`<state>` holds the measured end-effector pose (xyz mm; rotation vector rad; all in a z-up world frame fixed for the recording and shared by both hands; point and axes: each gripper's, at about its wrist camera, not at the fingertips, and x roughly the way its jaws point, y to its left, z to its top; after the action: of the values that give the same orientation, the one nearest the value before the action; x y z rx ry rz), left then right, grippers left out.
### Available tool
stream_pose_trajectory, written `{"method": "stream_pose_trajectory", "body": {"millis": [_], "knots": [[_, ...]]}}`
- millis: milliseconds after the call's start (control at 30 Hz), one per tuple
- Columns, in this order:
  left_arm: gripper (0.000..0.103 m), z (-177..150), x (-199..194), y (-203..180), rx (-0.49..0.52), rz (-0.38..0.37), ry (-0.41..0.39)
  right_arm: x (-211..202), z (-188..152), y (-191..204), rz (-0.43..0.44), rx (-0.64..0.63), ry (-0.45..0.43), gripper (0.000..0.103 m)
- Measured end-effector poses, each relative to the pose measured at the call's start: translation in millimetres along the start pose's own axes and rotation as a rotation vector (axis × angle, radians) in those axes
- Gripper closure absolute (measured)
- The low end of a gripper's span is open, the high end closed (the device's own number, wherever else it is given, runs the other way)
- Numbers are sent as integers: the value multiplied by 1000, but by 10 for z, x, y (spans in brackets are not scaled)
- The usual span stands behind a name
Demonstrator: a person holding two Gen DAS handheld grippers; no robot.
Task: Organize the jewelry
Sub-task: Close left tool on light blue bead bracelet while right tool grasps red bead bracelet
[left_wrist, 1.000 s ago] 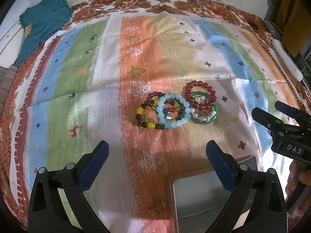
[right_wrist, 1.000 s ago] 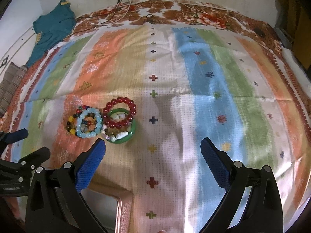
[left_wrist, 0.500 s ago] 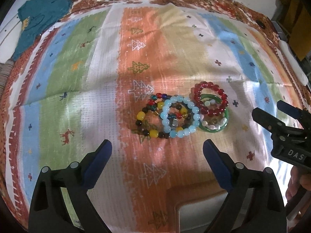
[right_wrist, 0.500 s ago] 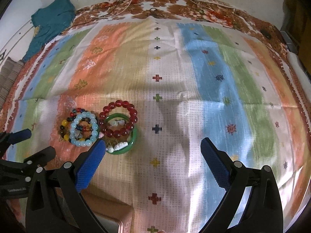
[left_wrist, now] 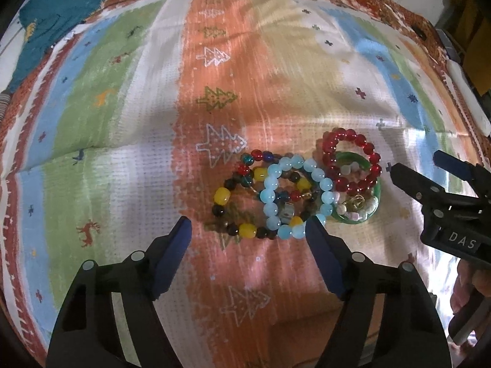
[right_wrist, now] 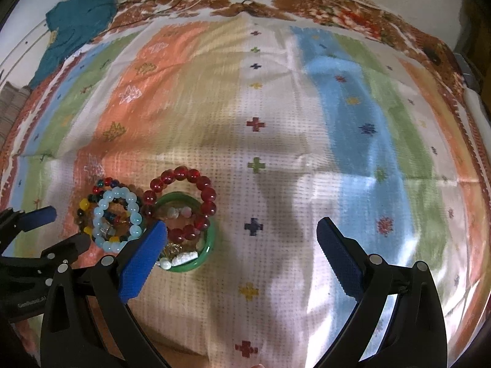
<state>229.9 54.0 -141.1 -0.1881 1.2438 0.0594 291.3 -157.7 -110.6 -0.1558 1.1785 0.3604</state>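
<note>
Beaded bracelets [left_wrist: 276, 196], overlapping on cloth; both my grippers spread empty; lifting one may drag its neighbours

Both grippers nearer the bracelets [left_wrist: 294, 193]

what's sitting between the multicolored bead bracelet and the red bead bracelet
The light blue bead bracelet, overlapping the multicolored bracelet and reaching toward the red one. Both wrist views show it.

A striped, patterned cloth [left_wrist: 153, 159] covers the surface, with a teal garment [left_wrist: 58, 15] at its far-left corner.
</note>
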Motion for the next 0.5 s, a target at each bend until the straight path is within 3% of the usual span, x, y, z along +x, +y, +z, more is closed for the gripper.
{"method": "stream_pose_trajectory", "body": {"millis": [100,167,333,400,500], "knots": [[32,31,43,-8,11,-1,3,51,30,14,-1,0,7,6],[39,49,73,-17,12,-2,8,89,52,50,-14,-19,11,16],[52,81,130,-45,29,-20,15,163,81,87,1,-24,23,16],[53,85,147,-62,34,-26,16,190,101,105,6,-28,27,17],[59,94,177,-81,43,-33,21,226,108,113,14,-31,39,32]]}}
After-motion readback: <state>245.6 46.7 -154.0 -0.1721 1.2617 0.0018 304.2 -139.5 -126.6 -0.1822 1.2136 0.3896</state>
